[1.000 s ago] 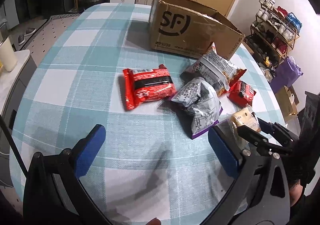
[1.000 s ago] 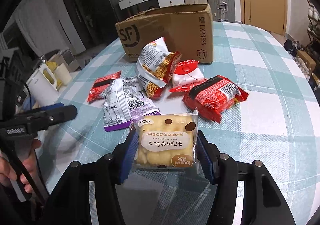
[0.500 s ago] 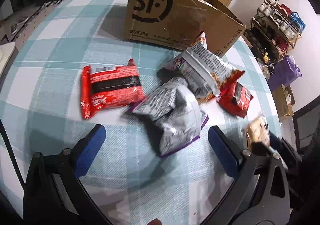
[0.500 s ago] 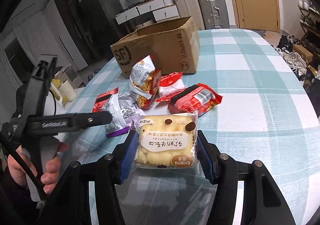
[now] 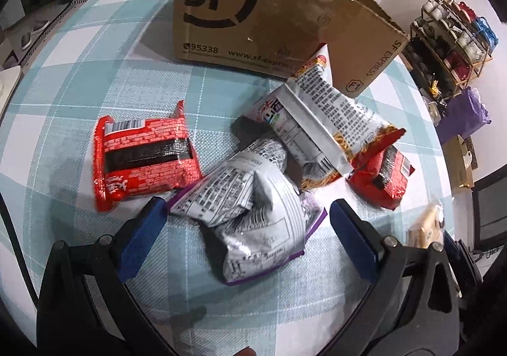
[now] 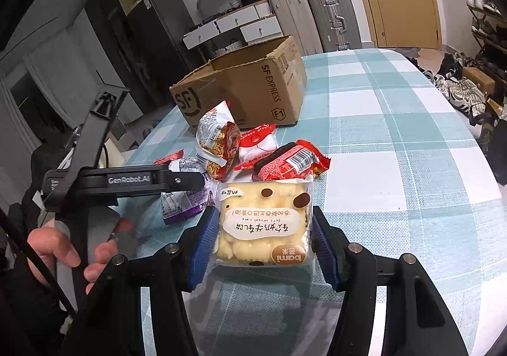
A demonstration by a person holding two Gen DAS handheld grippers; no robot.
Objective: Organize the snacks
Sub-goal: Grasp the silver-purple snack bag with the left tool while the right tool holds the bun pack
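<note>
The yellow cake packet (image 6: 264,226) is being pinched between the jaws of the right gripper (image 6: 264,237), above the near part of the checked desk (image 6: 396,134). The jaws of the left gripper (image 5: 247,232) are being held spread around the near end of the silver-purple bag (image 5: 253,213), which is lying in the snack pile. The step in hand is judged to be gathering snacks; next, closing on that bag and carrying both to the cardboard box (image 5: 269,13) at the far side is probably being called for.
</note>
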